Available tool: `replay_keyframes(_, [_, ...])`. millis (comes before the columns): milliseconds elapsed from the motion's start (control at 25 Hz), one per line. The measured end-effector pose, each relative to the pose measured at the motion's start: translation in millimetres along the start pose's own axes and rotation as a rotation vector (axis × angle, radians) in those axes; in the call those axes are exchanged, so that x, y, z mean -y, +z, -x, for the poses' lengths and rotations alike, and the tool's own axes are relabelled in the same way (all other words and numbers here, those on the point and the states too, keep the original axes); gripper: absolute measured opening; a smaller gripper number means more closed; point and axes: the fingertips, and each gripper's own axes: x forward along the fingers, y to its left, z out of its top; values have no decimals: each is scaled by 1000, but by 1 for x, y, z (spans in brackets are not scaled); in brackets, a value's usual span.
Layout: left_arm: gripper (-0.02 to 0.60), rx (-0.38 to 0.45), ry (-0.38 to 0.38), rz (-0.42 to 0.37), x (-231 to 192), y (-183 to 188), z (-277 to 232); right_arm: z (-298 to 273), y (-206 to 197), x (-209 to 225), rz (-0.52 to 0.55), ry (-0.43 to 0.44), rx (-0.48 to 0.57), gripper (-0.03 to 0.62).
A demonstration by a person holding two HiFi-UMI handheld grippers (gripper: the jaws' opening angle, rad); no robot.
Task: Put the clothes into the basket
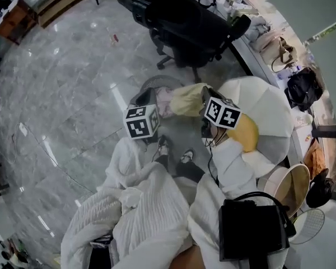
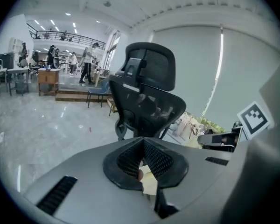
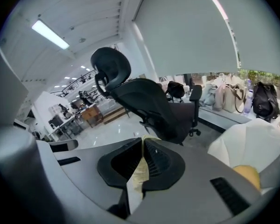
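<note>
Two tongs, both clenched: your left tongs [image 2: 142,169] and right tongs [image 3: 141,164] each pinch an edge of one pale yellow garment [image 1: 186,101], held up over the floor [image 1: 73,83], near the office chair [image 1: 185,15]. The white basket [image 1: 271,105] stands just to the right, with a yellow item [image 1: 245,134] inside. Judged step: carrying. Next, bring the garment right, over the rim, before you release both.

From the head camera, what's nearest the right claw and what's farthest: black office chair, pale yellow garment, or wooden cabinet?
1. pale yellow garment, pinched in the right claw itself.
2. black office chair, beyond it, higher in the view.
3. wooden cabinet, far off at the upper left.
</note>
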Motion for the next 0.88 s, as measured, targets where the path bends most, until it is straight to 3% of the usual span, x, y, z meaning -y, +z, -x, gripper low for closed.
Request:
replay_keyframes(520, [3,75,235,148,-106,-1,59,-72,-13,-112,141,186,-101,32])
replay_keyframes(880, [3,39,267,195,-134,-18,50,-110,-38,-130,163,197,-174,34])
